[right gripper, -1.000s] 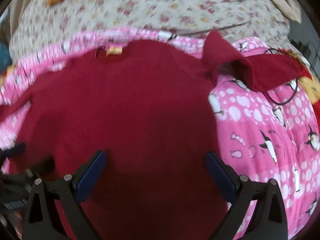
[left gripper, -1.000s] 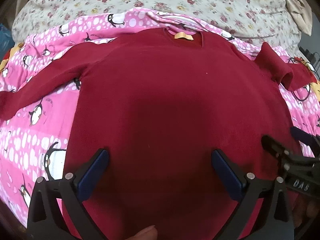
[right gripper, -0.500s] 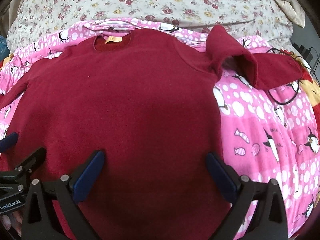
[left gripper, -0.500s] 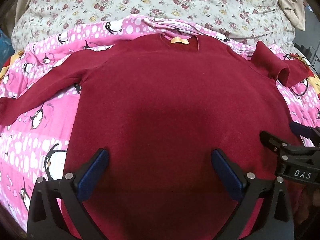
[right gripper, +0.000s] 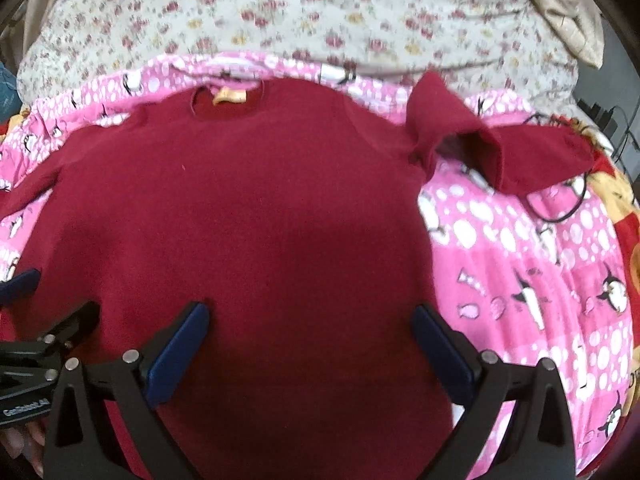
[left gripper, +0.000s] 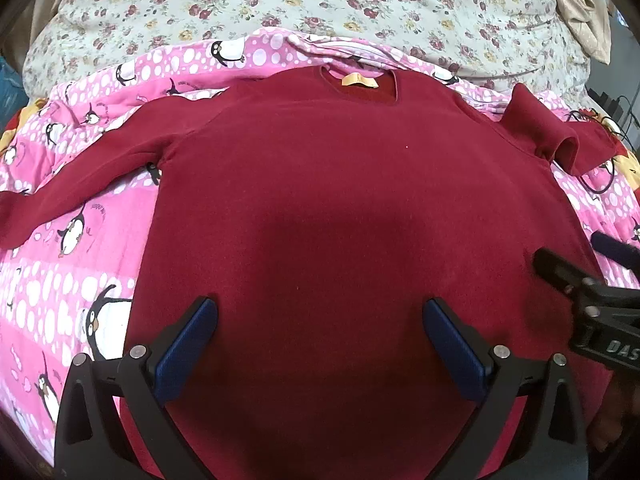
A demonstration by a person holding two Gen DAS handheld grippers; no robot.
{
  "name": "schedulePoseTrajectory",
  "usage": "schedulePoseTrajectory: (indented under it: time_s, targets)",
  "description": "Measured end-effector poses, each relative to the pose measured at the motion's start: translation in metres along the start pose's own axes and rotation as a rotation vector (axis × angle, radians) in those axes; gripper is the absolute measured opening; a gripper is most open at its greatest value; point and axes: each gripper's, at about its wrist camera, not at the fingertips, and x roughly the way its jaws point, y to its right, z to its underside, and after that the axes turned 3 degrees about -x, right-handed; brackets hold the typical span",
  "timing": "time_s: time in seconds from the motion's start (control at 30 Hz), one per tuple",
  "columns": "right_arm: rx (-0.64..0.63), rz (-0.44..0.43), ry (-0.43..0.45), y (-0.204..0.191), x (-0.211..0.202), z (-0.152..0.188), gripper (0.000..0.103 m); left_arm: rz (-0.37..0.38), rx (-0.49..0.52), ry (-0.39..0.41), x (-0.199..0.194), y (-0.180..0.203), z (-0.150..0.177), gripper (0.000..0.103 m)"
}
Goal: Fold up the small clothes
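Left sleeve (left gripper: 80, 184): extended flat, running out and down toward the left edge of the pink penguin blanket (left gripper: 60, 280). Left gripper (left gripper: 320, 312): poised over the lower body of the red sweater (left gripper: 340, 200), jaws spread wide, nothing between them. Sweater: laid front up on the blanket on the bed, neckline away from the cameras, a yellow label (left gripper: 359, 80) showing inside the collar. Floral quilt (left gripper: 320, 4): lies beyond the blanket, past the collar. Right gripper (right gripper: 310, 324): over the lower right part of the sweater body, jaws likewise spread wide and empty; in the left view its tip shows at the sweater's right edge. Right sleeve (right gripper: 500, 148): bunched and doubled over near the shoulder, not flat, cuff end pointing right. A thin black cable (right gripper: 560, 216) lies on the blanket just below that sleeve.
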Motion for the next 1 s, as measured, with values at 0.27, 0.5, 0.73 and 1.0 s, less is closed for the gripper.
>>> schedulePoseTrajectory:
  time_s: [0.27,0.5,0.73,1.0]
  targets:
    - [-0.017,0.042,0.109,-0.001,-0.027,-0.003,0.103,-0.002,0.008,0.004,0.0,0.001,0.0,0.091]
    - [-0.001,0.033,0.104,0.001,-0.028,-0.003,0.103,-0.003,0.013,0.014,-0.001,0.002,0.002,0.091]
    - [0.011,0.035,0.109,-0.001,-0.03,-0.001,0.103,-0.004,0.011,0.021,-0.001,0.002,0.003,0.091]
    - [0.022,0.032,0.108,0.001,-0.027,0.0,0.103,-0.002,0.009,0.02,-0.001,0.001,0.003,0.091]
